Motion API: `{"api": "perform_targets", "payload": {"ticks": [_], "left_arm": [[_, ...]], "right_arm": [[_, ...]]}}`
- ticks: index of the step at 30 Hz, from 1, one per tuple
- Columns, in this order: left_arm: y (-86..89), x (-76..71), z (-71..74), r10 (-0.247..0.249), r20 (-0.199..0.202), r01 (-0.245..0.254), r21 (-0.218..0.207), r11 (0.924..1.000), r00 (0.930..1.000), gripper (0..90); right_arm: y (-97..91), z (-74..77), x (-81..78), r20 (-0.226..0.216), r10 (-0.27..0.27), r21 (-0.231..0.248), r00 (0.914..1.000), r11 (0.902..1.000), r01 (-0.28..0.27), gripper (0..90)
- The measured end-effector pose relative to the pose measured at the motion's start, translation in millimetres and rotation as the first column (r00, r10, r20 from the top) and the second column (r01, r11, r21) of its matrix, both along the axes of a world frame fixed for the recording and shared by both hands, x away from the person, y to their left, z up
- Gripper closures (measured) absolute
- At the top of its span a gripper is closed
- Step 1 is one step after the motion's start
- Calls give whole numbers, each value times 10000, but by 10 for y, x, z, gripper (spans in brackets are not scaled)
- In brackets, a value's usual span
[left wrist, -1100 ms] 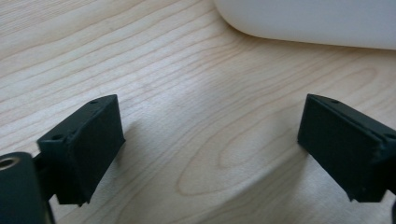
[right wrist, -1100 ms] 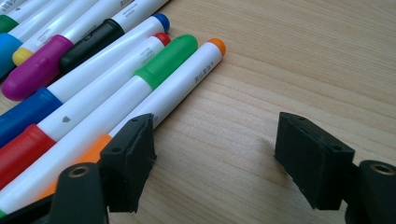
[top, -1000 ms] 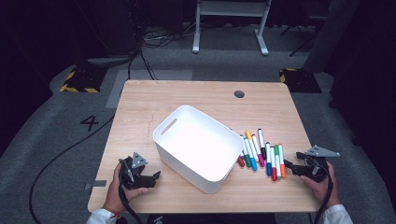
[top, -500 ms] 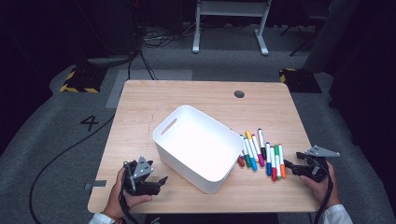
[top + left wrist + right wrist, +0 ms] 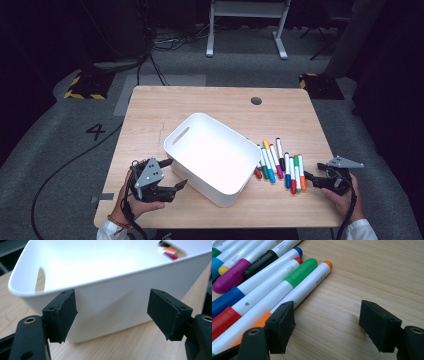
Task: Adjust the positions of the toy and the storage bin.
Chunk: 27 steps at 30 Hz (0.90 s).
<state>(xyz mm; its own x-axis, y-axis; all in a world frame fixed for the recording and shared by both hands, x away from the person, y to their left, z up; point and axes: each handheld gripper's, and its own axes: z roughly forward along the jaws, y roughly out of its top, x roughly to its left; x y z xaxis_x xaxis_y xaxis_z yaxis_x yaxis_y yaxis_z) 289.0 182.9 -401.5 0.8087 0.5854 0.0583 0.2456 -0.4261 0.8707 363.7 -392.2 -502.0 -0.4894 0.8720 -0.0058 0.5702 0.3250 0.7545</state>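
Markers wait beside the bin

Markers [image 5: 280, 165] lie in a row on the table [image 5: 210, 105], right of the white bin [image 5: 212, 157], long axes pointing away from the person. Right gripper [image 5: 311, 179] sits nearest, jaws spread and empty; left gripper [image 5: 172, 175], jaws just narrowing yet holding nothing, faces the bin's wall.

The high view is lit from above onto the table [image 5: 200, 105], whose pale wood stands out brightly while the floor and room around it sink into near-black. The white bin [image 5: 212, 157] glares, its inside washed out almost to plain white in the left gripper view. Soft shadows lie under the bin and beside the markers [image 5: 262, 285]. In both gripper views the near black jaws are slightly soft, and the far corners blur.
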Motion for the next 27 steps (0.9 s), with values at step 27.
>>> {"api": "perform_targets", "payload": {"ticks": [27], "left_arm": [[-554, 336, 113, -4051, -844, 4135, 2213, 8832, 9104, 424]], "right_arm": [[0, 0, -2, -1, 0, 21, 10000, 10000, 0, 287]]}}
